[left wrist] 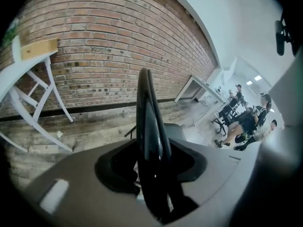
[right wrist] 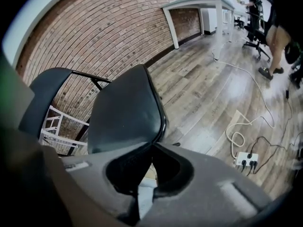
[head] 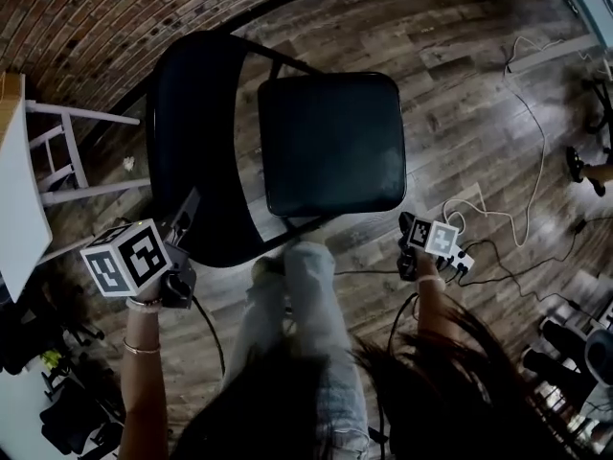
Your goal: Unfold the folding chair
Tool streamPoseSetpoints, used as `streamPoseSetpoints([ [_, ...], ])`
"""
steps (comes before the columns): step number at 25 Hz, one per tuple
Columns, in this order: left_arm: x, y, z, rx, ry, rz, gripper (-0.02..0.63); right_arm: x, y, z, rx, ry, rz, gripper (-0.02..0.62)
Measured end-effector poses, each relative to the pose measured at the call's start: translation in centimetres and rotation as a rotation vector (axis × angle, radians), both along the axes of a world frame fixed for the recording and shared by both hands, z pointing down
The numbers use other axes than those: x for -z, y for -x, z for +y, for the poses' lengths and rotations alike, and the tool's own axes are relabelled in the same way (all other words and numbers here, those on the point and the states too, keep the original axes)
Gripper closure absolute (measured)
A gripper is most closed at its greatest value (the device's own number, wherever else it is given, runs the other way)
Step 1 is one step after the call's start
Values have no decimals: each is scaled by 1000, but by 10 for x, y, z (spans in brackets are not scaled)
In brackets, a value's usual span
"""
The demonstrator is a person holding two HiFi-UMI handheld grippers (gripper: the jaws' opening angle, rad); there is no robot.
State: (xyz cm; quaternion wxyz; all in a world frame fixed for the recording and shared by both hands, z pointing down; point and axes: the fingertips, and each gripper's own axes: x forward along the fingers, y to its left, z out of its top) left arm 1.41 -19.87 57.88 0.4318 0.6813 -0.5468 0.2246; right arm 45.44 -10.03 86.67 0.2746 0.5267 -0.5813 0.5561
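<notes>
The black folding chair stands open on the wood floor, its seat (head: 330, 142) flat and its backrest (head: 192, 123) to the left. My left gripper (head: 184, 214) is at the backrest's near edge. In the left gripper view that edge (left wrist: 147, 122) rises edge-on between the jaws, which stand apart round it with gaps on both sides. My right gripper (head: 407, 228) hangs off the seat's near right corner, touching nothing. In the right gripper view its jaws (right wrist: 150, 150) meet with nothing between them, and the seat (right wrist: 125, 112) and backrest (right wrist: 45, 91) lie beyond.
A white wooden stool (head: 57, 151) stands left of the chair against the brick wall (head: 86, 17). A power strip (right wrist: 246, 160) and loose cables (head: 522, 161) lie on the floor at right. My own legs (head: 297, 295) are just behind the chair. People (left wrist: 241, 122) sit far off.
</notes>
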Motion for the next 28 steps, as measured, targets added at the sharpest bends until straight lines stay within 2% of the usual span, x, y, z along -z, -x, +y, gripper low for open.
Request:
streamPoseSetpoints([
  [3, 0, 0, 10, 30, 25, 33, 411, 13, 17, 8, 17, -13, -9, 601],
  [6, 8, 8, 17, 60, -10, 15, 406, 29, 30, 19, 13, -12, -1, 601],
  [8, 12, 9, 27, 78, -8, 36, 405, 47, 41, 22, 5, -27, -1, 601],
  [11, 20, 3, 47, 61, 7, 75, 417, 61, 55, 29, 6, -59, -6, 601],
  [15, 28, 8, 82, 10, 17, 29, 457, 83, 79, 44, 17, -90, -19, 603],
  [17, 33, 14, 97, 11, 20, -5, 561, 96, 88, 51, 21, -110, -23, 603],
  [18, 37, 17, 103, 15, 15, -17, 581, 103, 91, 54, 25, -121, -23, 603],
  [26, 69, 2, 141, -16, -50, 16, 583, 154, 103, 72, 35, -222, -30, 603],
  [27, 72, -1, 148, -20, -57, 12, 610, 160, 104, 76, 37, -235, -32, 603],
  [28, 76, -4, 156, -25, -63, 9, 609, 166, 106, 80, 42, -247, -33, 603],
])
